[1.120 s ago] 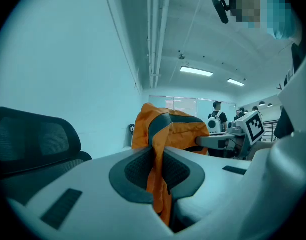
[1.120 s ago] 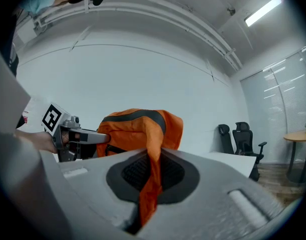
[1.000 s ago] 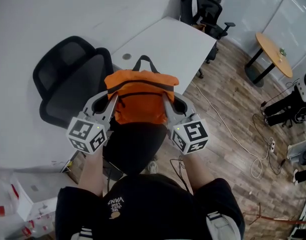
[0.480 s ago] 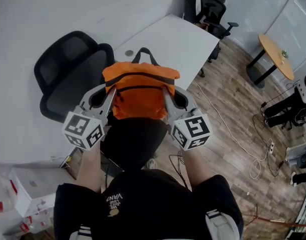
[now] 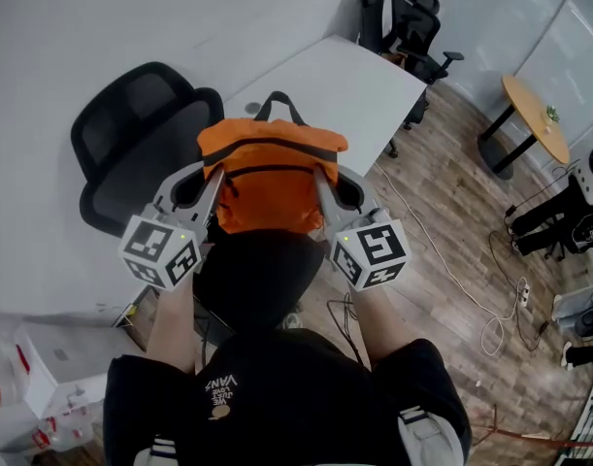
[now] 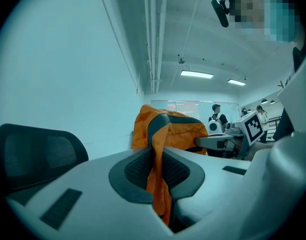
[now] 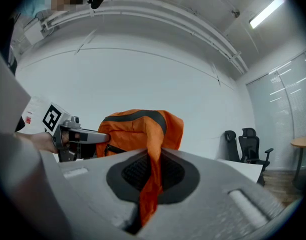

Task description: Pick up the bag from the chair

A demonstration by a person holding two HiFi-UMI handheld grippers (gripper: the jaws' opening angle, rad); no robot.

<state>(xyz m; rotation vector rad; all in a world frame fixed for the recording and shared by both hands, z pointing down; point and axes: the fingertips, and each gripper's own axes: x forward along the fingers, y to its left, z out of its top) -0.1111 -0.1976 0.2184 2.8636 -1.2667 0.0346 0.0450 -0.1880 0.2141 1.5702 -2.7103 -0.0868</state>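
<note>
The orange bag hangs between both grippers, just beside the black chair and in front of the person. The left gripper and right gripper each have their jaws pinching a fold of its fabric. The person's shirt print reads "VANS" upside down.

White wall, wood floor, white desk, round table

Bag: before me, between my grippers, its cloth nipped in both. Left gripper: on bag's left edge. Right gripper: on its right edge. Chair: left of bag. Desk: behind bag. Office chairs: at desk's far end. Round table: far right. Boxes: at my left.
</note>
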